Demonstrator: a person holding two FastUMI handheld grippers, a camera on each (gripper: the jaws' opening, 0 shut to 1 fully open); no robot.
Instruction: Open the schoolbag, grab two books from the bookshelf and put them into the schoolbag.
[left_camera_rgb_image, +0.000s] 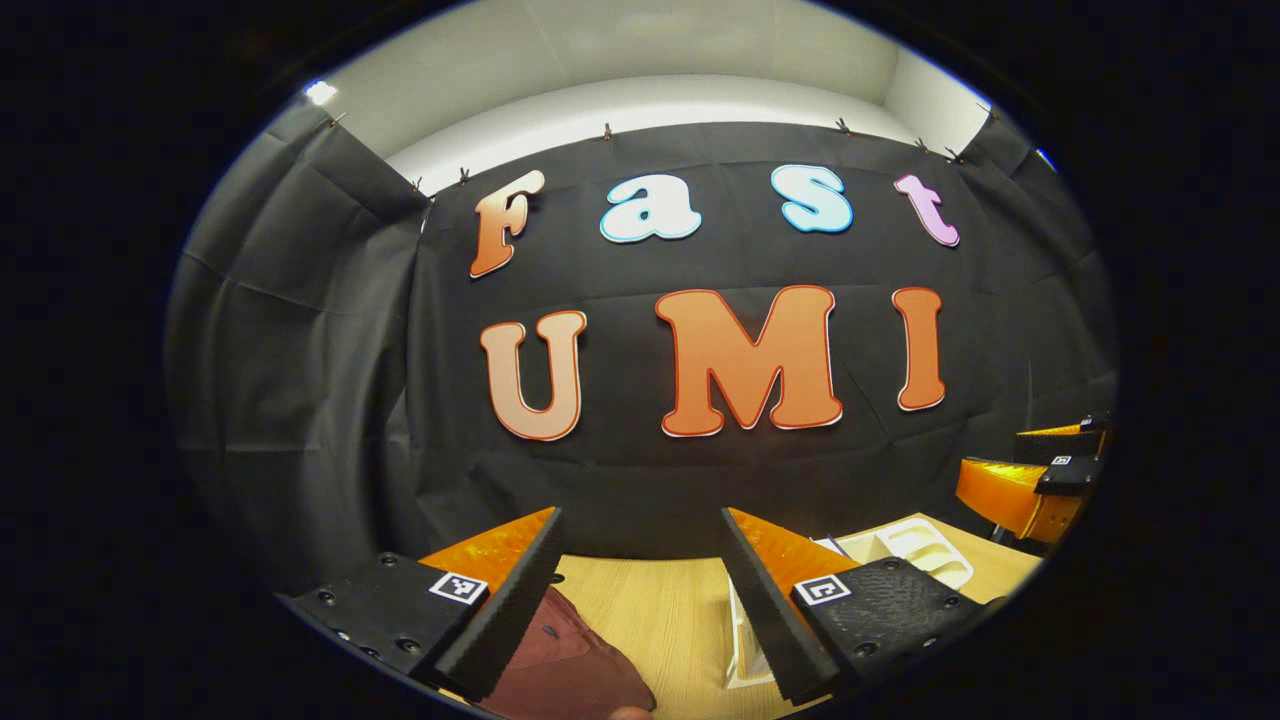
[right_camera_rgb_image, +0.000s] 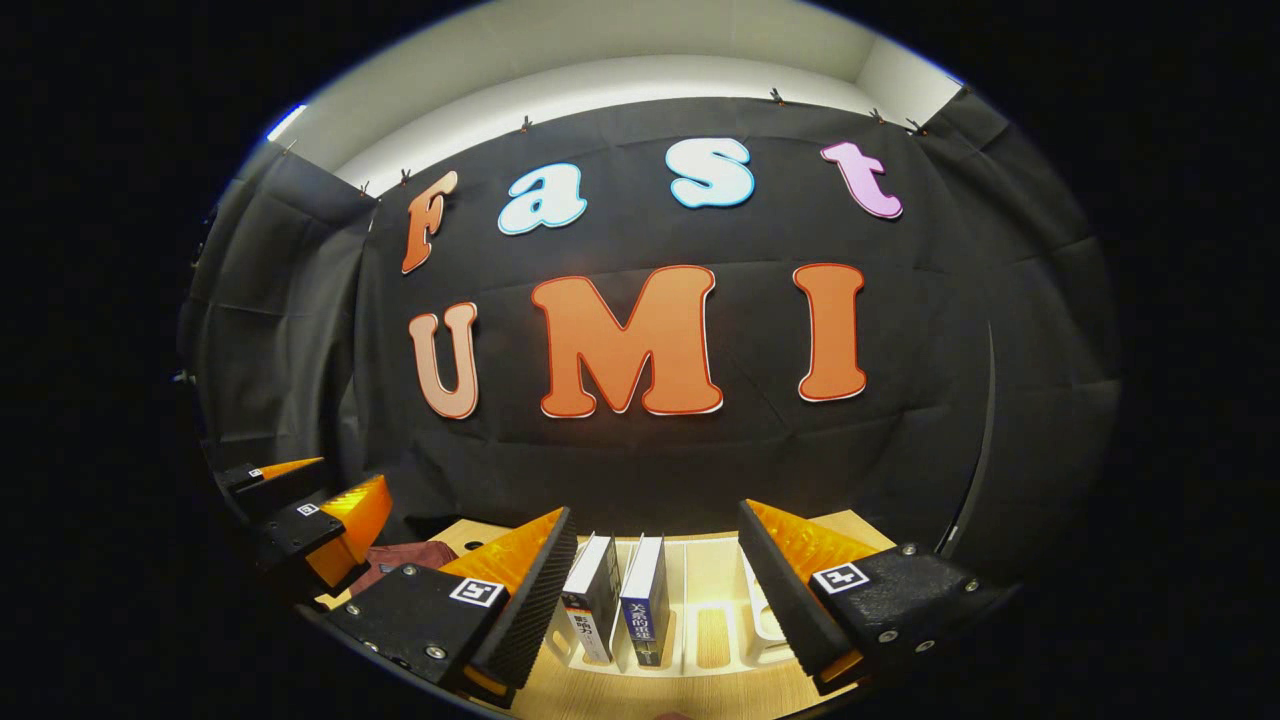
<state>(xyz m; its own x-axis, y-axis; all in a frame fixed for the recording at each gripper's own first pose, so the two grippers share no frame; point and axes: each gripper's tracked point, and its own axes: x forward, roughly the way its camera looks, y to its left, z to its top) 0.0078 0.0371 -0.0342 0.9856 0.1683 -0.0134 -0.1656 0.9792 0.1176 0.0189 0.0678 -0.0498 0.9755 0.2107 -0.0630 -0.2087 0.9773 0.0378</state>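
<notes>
Schoolbag under left gripper, books ahead of right
Left gripper (left_camera_rgb_image: 640, 610) gapes empty above the schoolbag (left_camera_rgb_image: 570, 660); right gripper (right_camera_rgb_image: 655, 600), spread too, faces the two upright books (right_camera_rgb_image: 620, 600) in the bookshelf (right_camera_rgb_image: 715, 640)

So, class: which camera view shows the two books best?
The right gripper view: both books stand upright in the white rack, framed between the right gripper fingers. The left gripper view catches just rack parts.

The left gripper (left_camera_rgb_image: 640, 600) hovers above the table's near edge, its fingers spread wide with nothing between them; the right gripper (right_camera_rgb_image: 655, 600) hangs level beside it, fingers likewise parted and touching nothing.
</notes>
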